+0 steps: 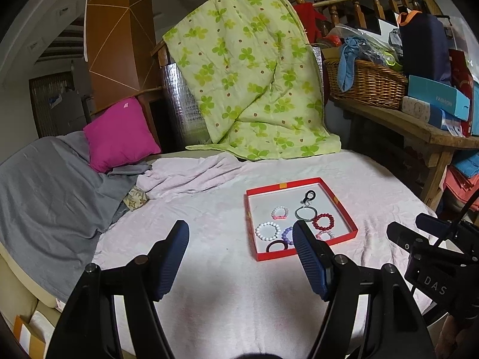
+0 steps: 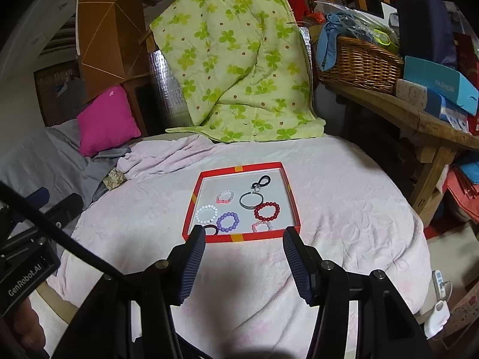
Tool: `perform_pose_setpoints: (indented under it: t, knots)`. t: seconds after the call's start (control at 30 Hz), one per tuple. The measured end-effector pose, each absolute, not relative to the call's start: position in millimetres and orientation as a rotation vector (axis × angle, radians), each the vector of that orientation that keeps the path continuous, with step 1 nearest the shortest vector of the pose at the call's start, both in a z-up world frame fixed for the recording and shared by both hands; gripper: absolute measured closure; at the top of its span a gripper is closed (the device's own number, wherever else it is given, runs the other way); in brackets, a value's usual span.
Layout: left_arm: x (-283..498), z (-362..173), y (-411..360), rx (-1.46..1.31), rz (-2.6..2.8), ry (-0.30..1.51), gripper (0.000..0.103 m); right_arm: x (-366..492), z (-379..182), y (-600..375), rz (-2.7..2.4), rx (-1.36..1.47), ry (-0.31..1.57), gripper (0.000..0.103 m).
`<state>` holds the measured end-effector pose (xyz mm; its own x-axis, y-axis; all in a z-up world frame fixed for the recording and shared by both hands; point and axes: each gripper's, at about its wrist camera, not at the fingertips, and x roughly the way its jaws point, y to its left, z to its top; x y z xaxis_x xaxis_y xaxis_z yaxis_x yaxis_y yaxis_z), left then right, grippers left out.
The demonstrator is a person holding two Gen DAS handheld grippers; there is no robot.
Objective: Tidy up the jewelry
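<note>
A shallow red tray [image 2: 191, 203] [image 1: 253, 224] lies on the pale pink bedspread. Inside it lie several bracelets: a white bead one [image 2: 206, 214], a purple one [image 2: 228, 221], a dark red one [image 2: 267, 211], a pink and white one [image 2: 225, 196], a small pale pink one [image 2: 262, 226], a grey bangle [image 2: 251, 200] with a black clasp [image 2: 260, 181], and a dark hair tie [image 2: 211, 229]. My right gripper [image 2: 244, 234] is open and empty, just in front of the tray's near wall. My left gripper [image 1: 241, 230] is open and empty, left of the tray.
A green clover quilt [image 2: 239, 59] hangs behind the bed. A magenta pillow [image 2: 106, 121] and grey blanket [image 1: 51, 191] lie at the left. A wooden bench [image 2: 419, 119] with a wicker basket [image 2: 359, 65] and boxes stands at the right.
</note>
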<state>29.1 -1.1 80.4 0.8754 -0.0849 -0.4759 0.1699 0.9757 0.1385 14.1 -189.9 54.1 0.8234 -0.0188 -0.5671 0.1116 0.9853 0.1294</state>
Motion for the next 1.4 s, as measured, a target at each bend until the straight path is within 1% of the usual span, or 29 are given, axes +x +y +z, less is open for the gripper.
perform_pose_setpoints:
  t: [0.73, 1.4]
  knots:
    - [33, 77, 30, 0.104, -0.149, 0.493, 0.030, 22, 65, -160, -0.084, 0.097, 0.602, 0.044]
    - [45, 65, 49, 0.075, -0.120, 0.513, 0.030, 36, 57, -135, -0.073, 0.056, 0.631, 0.044]
